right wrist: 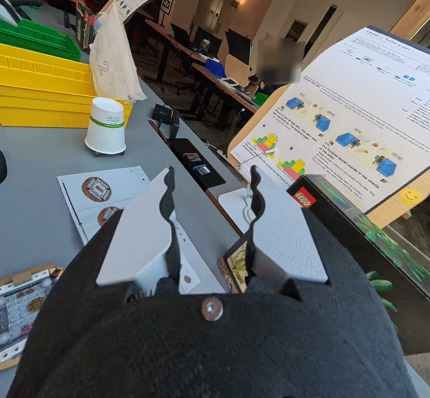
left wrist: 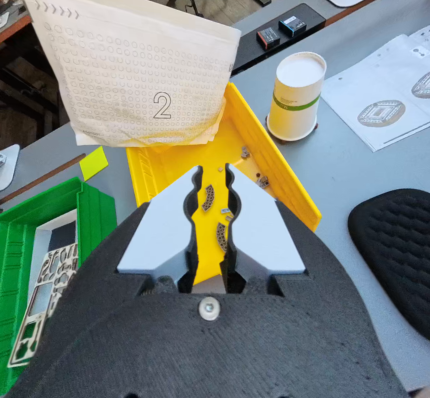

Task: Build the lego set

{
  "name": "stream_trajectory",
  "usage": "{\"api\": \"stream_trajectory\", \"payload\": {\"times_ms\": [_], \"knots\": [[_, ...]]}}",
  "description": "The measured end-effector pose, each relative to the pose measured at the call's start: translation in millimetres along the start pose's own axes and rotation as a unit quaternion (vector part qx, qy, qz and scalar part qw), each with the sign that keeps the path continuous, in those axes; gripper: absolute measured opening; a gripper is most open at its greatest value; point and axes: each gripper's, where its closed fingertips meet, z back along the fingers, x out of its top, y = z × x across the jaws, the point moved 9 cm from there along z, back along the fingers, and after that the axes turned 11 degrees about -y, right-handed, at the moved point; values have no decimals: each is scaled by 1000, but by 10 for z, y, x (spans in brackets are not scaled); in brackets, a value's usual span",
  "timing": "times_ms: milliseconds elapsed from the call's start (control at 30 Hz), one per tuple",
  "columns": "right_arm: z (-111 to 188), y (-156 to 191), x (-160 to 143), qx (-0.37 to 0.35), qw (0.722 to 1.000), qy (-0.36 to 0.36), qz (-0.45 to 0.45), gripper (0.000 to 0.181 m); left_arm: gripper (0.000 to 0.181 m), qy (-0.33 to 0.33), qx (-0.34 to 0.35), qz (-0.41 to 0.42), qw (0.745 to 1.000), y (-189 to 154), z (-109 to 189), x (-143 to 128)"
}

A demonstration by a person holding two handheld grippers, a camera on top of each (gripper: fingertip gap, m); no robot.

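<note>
My left gripper hovers over the yellow bin, jaws a little apart and empty. Between its fingers, on the bin floor, lie two curved tan studded pieces and a few small bits. More small grey pieces lie by the right wall. A white paper bag stands at the bin's far end. My right gripper is wide open and empty above the grey table, over the open booklet. The partly built round model sits at the lower left of the right wrist view.
A green bin holding a sticker sheet stands left of the yellow bin. An upturned paper cup stands right of it. A black padded rest lies at the right. The black set box and an instruction board stand at the right. There is about 55 cm between the tips of the two grippers. The partly built round model lies around 25 cm away from my right fingertips.
</note>
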Motion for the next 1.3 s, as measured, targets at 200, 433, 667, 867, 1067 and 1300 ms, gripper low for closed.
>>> {"api": "stream_trajectory", "payload": {"times_ms": [200, 433, 667, 867, 1067, 1300], "knots": [[-107, 178, 6, 58, 998, -18, 4, 82, 26, 127, -35, -35, 991, 160, -521, -290], [-168, 254, -45, 71, 997, -9, 17, 84, 28, 271, -5, -57, 961, 390, -1008, -812], [-173, 212, -137, 58, 998, 14, 22, 84, 28, 273, -27, 14, 961, 444, -1358, -896], [-175, 155, -225, 50, 998, 26, 13, 84, 33, 279, -60, -53, 957, 285, -1458, -840], [-191, 141, -293, 47, 998, 41, 20, 84, 34, 305, -3, 8, 952, 595, -1396, -1004], [-186, 76, -410, 37, 997, 60, 11, 83, 33, 282, -35, -2, 959, 513, -1316, -970]]}}
